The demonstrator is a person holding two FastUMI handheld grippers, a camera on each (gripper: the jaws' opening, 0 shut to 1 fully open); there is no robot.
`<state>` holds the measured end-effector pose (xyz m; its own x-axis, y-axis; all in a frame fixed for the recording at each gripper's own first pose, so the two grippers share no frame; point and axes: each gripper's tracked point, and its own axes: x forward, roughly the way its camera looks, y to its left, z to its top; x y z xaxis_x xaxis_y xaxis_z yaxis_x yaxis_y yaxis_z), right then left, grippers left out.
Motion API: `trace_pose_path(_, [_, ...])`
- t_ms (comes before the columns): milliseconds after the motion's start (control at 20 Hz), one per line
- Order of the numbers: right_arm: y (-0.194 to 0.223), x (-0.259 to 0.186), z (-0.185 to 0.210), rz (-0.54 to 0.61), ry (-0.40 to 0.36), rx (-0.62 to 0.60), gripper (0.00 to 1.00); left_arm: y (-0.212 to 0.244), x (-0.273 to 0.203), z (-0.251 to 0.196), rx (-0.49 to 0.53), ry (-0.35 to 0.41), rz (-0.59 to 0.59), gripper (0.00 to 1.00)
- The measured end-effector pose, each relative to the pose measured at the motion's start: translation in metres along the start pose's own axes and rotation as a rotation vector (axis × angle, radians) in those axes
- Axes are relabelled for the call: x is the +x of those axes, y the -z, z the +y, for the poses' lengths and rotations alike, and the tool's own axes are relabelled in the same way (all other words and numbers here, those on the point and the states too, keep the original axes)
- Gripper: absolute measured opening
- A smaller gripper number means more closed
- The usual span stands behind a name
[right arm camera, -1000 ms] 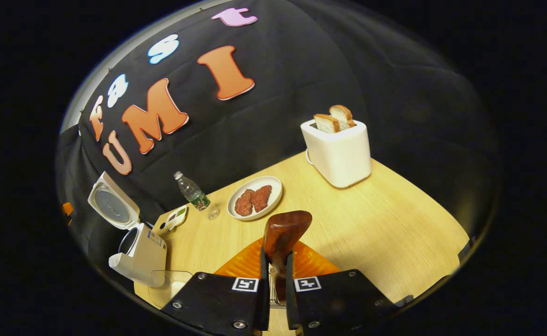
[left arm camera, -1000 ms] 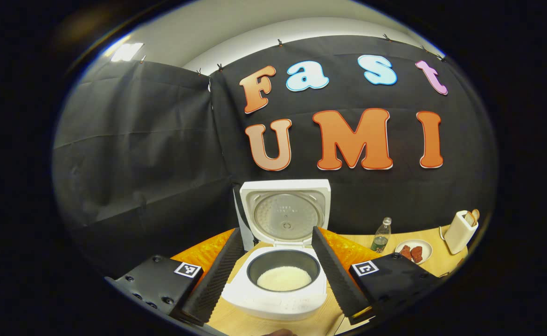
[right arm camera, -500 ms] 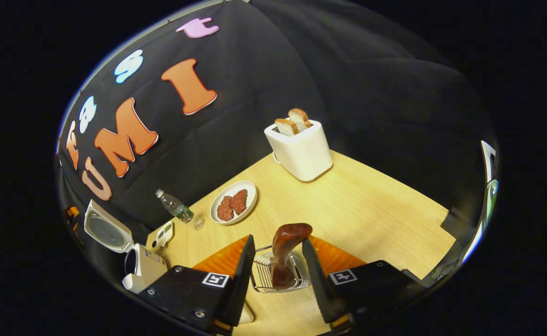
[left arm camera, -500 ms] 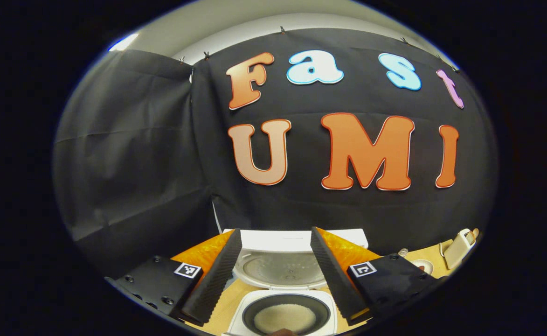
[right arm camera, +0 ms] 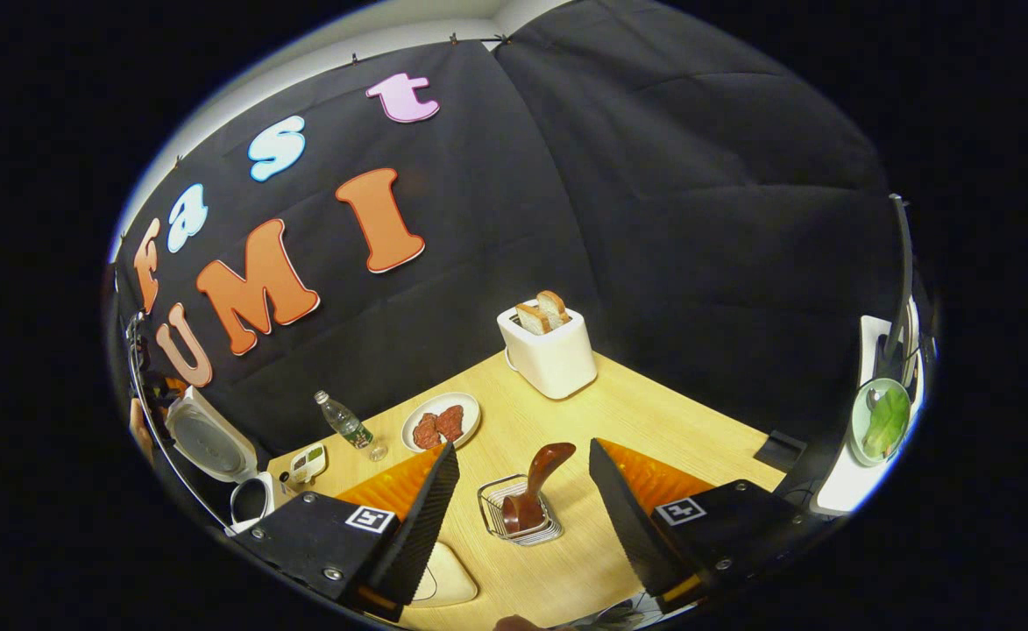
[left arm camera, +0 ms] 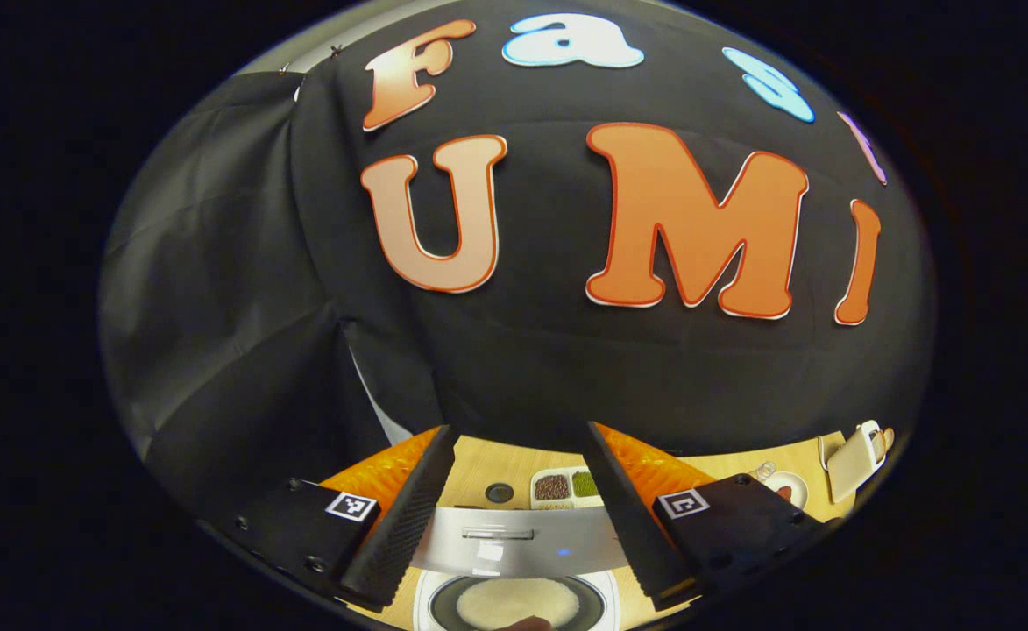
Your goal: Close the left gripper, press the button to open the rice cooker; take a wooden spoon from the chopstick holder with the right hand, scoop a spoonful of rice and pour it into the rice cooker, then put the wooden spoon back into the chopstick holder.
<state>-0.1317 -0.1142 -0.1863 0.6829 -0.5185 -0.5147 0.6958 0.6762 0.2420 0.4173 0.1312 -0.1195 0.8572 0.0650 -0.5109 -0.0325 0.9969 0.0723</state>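
Note:
The wooden spoon (right arm camera: 538,478) stands bowl-up in the wire chopstick holder (right arm camera: 521,517) on the table, leaning right. My right gripper (right arm camera: 522,445) is open and hangs above and behind the holder, touching nothing. The white rice cooker (right arm camera: 246,499) sits at the far left with its lid (right arm camera: 209,441) raised. In the left gripper view the lid's top edge (left arm camera: 514,539) lies just below my open left gripper (left arm camera: 518,434), and the pot with white rice (left arm camera: 518,605) shows at the bottom.
On the wooden table (right arm camera: 654,421) stand a white toaster (right arm camera: 549,350) with bread, a plate of meat (right arm camera: 441,421), a water bottle (right arm camera: 347,425) and a small divided dish (right arm camera: 308,460). A pale bowl (right arm camera: 439,578) lies near my right gripper's left finger.
My right gripper has opened, let go of the spoon in the holder and drawn back upward. The left gripper has risen above the open cooker, staying open.

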Motion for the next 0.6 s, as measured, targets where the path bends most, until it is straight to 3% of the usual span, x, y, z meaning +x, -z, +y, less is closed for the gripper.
trace_pose_path(350, [-0.002,0.005,0.006,0.03,-0.05,-0.029,0.92,0.081,-0.06,0.0,-0.021,0.013,0.301,1.0])
trace_pose_path(450, [-0.004,0.01,0.011,0.043,-0.078,-0.033,0.92,0.124,-0.078,0.001,-0.018,0.015,0.441,0.98])
trace_pose_path(600, [-0.01,0.017,0.016,0.04,-0.101,-0.036,0.93,0.178,-0.088,0.001,-0.027,0.011,0.556,0.98])
